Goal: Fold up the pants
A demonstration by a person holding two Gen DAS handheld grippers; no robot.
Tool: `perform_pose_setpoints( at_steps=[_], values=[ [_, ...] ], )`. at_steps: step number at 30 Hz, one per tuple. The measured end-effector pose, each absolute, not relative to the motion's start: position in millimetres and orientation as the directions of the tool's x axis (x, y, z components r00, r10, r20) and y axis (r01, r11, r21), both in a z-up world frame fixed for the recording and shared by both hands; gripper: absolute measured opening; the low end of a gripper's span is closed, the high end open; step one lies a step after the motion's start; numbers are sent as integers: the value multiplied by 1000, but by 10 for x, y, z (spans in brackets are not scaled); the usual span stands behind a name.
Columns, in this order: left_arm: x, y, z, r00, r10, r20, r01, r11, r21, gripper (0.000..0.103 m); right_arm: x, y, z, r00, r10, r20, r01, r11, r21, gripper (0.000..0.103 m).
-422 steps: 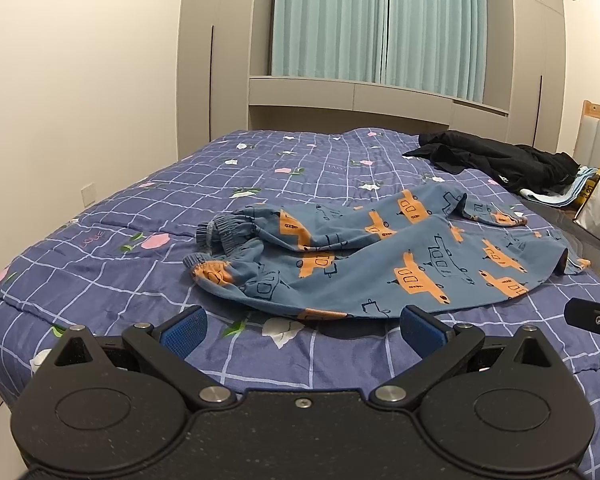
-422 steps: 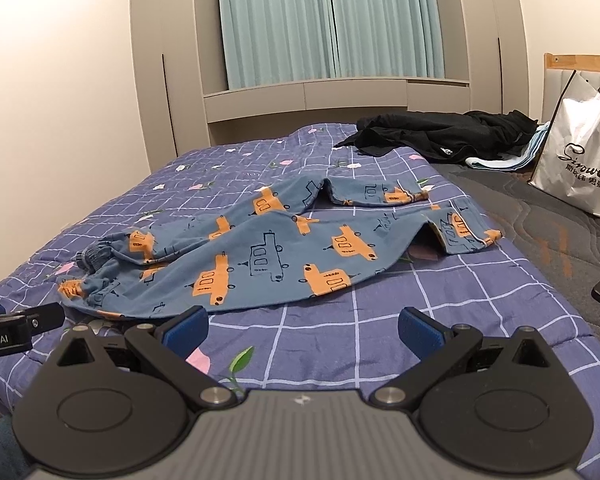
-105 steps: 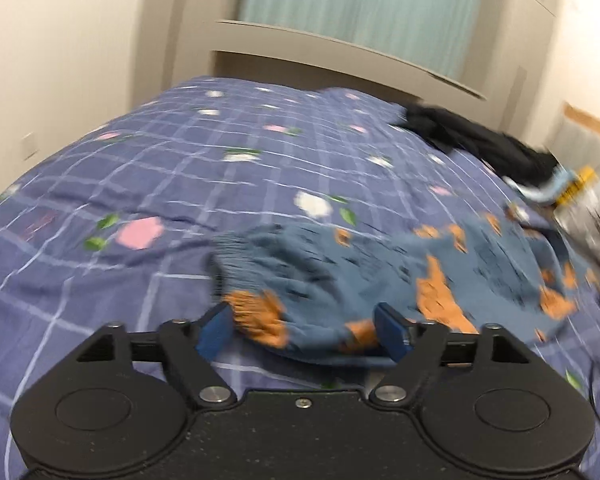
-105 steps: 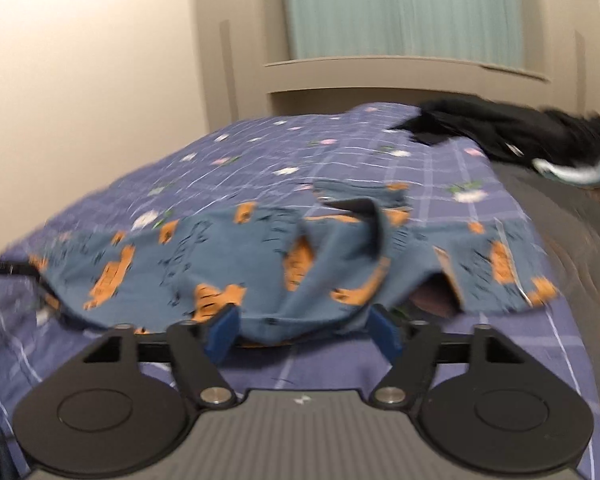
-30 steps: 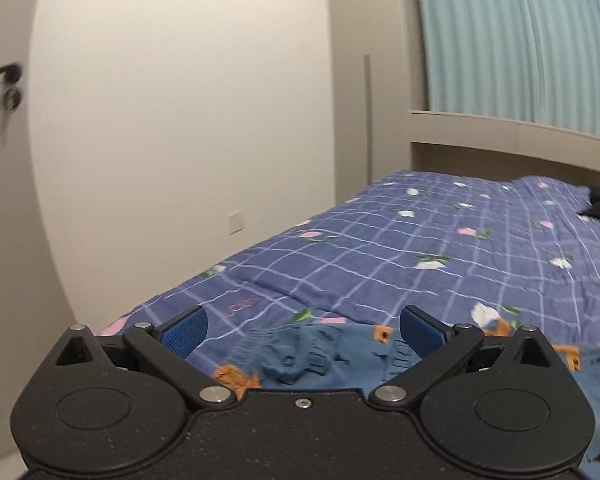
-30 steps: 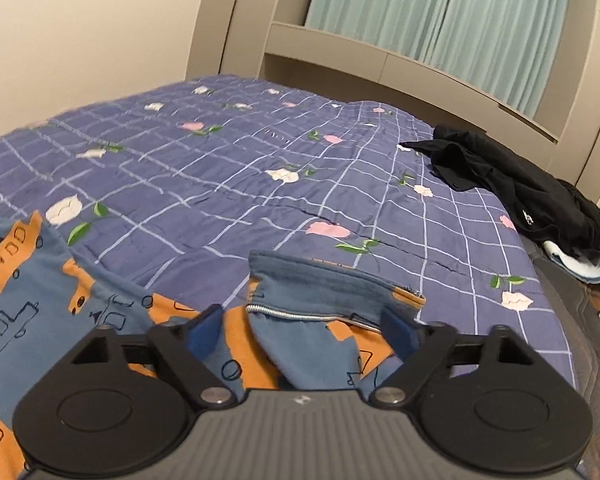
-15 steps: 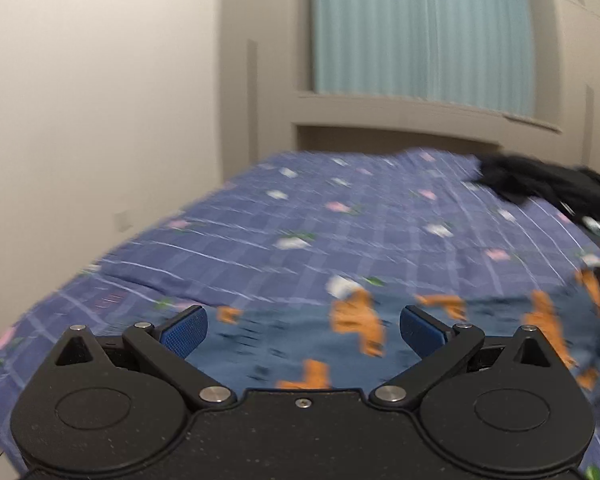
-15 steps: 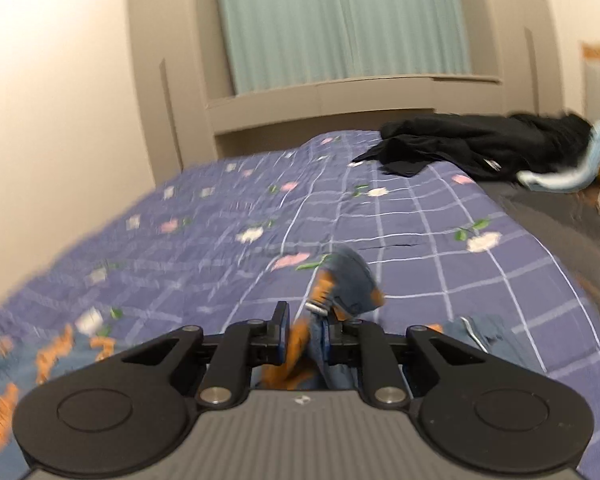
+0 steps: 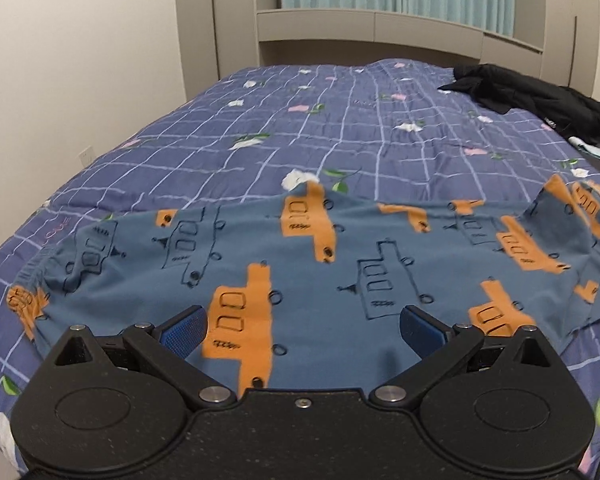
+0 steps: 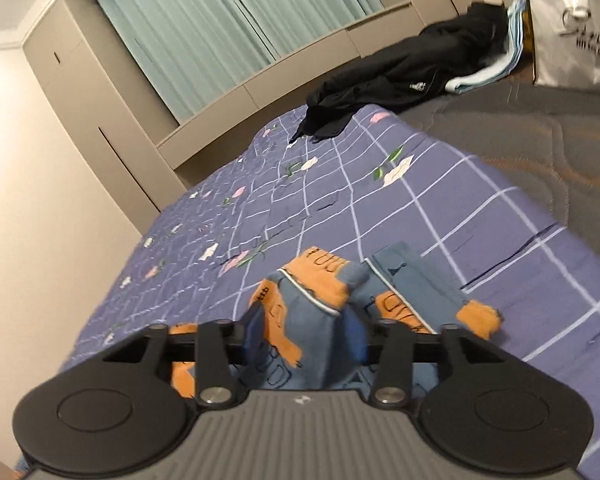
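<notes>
The blue pants (image 9: 340,264) with orange and outlined truck prints lie spread across the near part of the bed. My left gripper (image 9: 302,330) is open just above the near edge of the pants, holding nothing. My right gripper (image 10: 306,338) is shut on a bunched fold of the pants (image 10: 308,308) near the waistband end, with cloth pinched between the blue pads (image 10: 254,336). The elastic cuffs (image 9: 32,280) sit at the left.
The purple checked quilt (image 9: 340,128) covers the bed. A black jacket (image 9: 540,100) lies at the far right, also in the right wrist view (image 10: 400,76). A white shopping bag (image 10: 576,20) stands on the grey mattress (image 10: 540,140). Wall at left, wardrobe and curtains behind.
The left gripper has swung back over the pants, still open. The right gripper stays shut on the pants fold and has tilted, with the cloth pulled along.
</notes>
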State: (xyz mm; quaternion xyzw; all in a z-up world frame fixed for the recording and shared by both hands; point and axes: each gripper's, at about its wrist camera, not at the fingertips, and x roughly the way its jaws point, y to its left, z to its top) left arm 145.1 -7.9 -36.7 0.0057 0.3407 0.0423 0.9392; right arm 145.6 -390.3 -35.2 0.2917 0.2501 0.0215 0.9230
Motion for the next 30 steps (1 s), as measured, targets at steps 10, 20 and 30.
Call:
perform_pose_setpoints(
  at_steps=[10,20,30],
  values=[
    [1468,9,-372,743,96,-662,-114,993,17,102,1607,-3990,-195,907,104,-408,136,845,518,7],
    [1484,0,-421,734,100,-672,-105,994,34,102,954,-4079,-443,856,-106,-506,359,826,435,7],
    [1691,-80,-248,777,8,-630,4,1000,18,102,793,-4064,-645,838,-114,-534,384,819,427,18]
  ],
)
